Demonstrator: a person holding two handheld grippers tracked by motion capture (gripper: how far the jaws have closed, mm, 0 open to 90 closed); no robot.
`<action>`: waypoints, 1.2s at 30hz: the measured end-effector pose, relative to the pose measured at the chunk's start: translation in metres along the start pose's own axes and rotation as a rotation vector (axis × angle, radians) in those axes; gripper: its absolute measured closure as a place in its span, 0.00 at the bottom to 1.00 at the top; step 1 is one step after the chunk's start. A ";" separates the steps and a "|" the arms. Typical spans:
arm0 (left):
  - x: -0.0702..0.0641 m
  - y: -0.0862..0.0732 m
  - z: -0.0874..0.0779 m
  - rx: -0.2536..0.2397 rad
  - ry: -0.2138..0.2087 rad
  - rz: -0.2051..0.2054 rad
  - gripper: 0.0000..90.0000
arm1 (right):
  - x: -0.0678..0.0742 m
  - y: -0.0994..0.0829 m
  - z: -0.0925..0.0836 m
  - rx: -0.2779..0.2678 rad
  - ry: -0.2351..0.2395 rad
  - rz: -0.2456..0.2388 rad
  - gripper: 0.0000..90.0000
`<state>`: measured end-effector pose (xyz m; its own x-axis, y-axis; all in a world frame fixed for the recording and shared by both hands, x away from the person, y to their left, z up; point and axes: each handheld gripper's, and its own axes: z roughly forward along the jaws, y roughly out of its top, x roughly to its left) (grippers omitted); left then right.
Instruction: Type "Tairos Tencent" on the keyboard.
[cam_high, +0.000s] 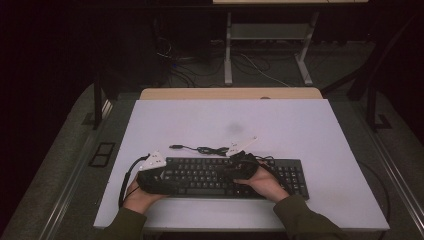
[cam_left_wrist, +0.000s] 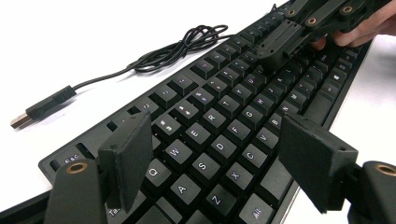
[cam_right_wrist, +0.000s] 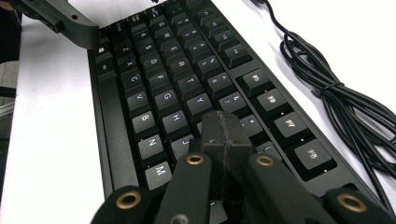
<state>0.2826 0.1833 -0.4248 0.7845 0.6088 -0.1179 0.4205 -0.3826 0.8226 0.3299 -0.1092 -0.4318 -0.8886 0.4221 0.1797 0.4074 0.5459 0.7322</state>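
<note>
A black keyboard (cam_high: 220, 177) lies near the front edge of the white table top (cam_high: 300, 130). Its cable (cam_high: 212, 149) is coiled behind it and ends in a loose USB plug (cam_left_wrist: 42, 107). My left gripper (cam_left_wrist: 217, 135) is open, its jaws spread above the keys at the keyboard's left end (cam_left_wrist: 219, 144). In the high view the left gripper (cam_high: 165, 175) sits over that end. My right gripper (cam_right_wrist: 223, 123) is shut with nothing in it, its tip down on the middle keys (cam_right_wrist: 182, 98). The right gripper (cam_left_wrist: 280, 42) meets the keys at the far end of the left gripper view.
The coiled cable (cam_right_wrist: 336, 88) lies on the white surface just beyond the function keys. A wooden table edge (cam_high: 230, 93) runs behind the white top. Dark floor with loose wires and metal desk legs (cam_high: 228, 50) lies farther back.
</note>
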 end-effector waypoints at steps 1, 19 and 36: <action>0.000 0.000 0.000 0.000 0.000 -0.001 0.28 | 0.000 0.000 0.000 0.002 -0.002 -0.001 0.99; -0.001 0.001 0.000 0.002 0.002 0.002 0.30 | 0.000 0.000 -0.006 -0.027 -0.008 0.001 0.90; -0.002 0.004 -0.001 -0.002 0.000 0.006 0.54 | -0.001 0.000 -0.017 -0.111 -0.006 0.032 0.49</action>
<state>0.2826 0.1817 -0.4203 0.7871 0.6064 -0.1127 0.4145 -0.3847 0.8248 0.3269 -0.1214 -0.4208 -0.8739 0.4427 0.2007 0.4097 0.4489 0.7941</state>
